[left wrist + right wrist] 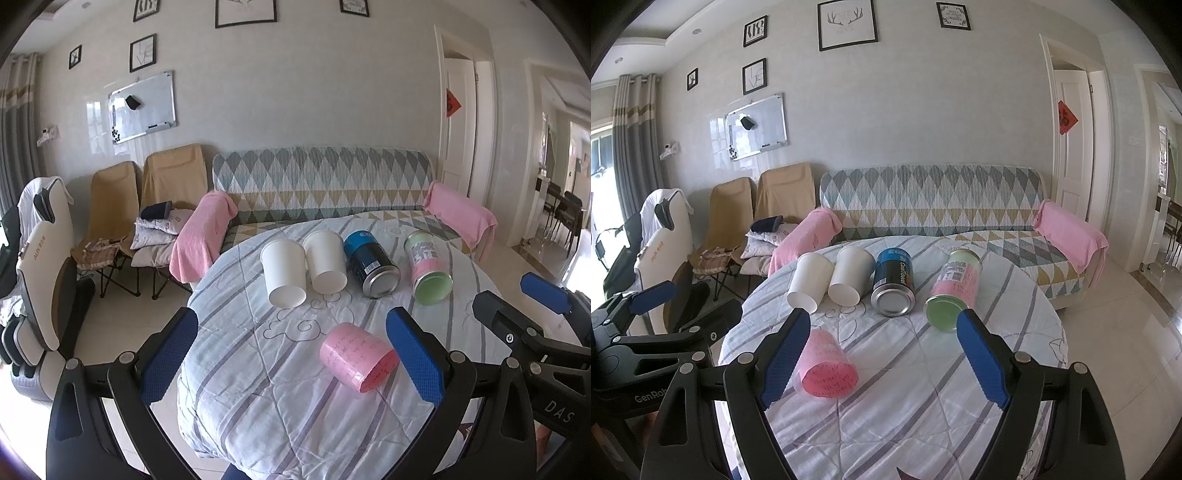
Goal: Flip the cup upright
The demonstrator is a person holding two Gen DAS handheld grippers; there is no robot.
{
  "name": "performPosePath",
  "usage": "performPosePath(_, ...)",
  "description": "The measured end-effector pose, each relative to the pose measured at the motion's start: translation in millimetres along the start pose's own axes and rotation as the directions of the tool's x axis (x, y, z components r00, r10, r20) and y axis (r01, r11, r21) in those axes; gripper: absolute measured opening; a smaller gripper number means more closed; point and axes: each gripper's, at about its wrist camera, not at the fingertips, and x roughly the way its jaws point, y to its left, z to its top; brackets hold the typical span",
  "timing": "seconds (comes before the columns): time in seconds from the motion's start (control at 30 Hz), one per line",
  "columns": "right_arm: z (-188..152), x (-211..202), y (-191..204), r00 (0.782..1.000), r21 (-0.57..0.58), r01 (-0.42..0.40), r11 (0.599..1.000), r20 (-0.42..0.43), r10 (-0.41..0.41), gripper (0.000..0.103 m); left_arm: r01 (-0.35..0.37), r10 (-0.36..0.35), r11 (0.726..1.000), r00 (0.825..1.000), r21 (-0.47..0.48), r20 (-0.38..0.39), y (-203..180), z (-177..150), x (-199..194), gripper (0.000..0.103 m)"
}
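A pink cup (356,360) lies on its side on the striped cloth of the round table (258,406), its mouth toward me. It also shows in the right wrist view (824,363), next to the left fingertip. My left gripper (291,354) is open and empty above the table's near part, with the pink cup just inside its right finger. My right gripper (882,356) is open and empty, with the cup at its left finger. The right gripper shows at the right edge of the left wrist view (517,314).
Two white paper cups (284,271) (327,264), a blue can (371,264) and a green-and-pink jar (428,267) lie on their sides in a row farther back. A patterned sofa (321,184), folding chairs (114,206) and a white chair (37,266) stand beyond the table.
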Motion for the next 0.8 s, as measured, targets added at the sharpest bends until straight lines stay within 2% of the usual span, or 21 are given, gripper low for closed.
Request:
performPosePath(0.47, -2, 8, -6, 1.0, 0.015, 0.014, 1.0, -0.024, -0.013, 0.083, -0.003, 0.003, 1.0, 1.0, -0.006, -0.023, 5, -26, 25, 0.103)
performPosePath(0.8, -2, 16, -11, 0.998, 0.029, 0.017, 0.999, -0.063, -0.015, 0.083, -0.001, 0.001, 1.0, 0.998, -0.01, -0.068, 16, -21, 29, 0.103)
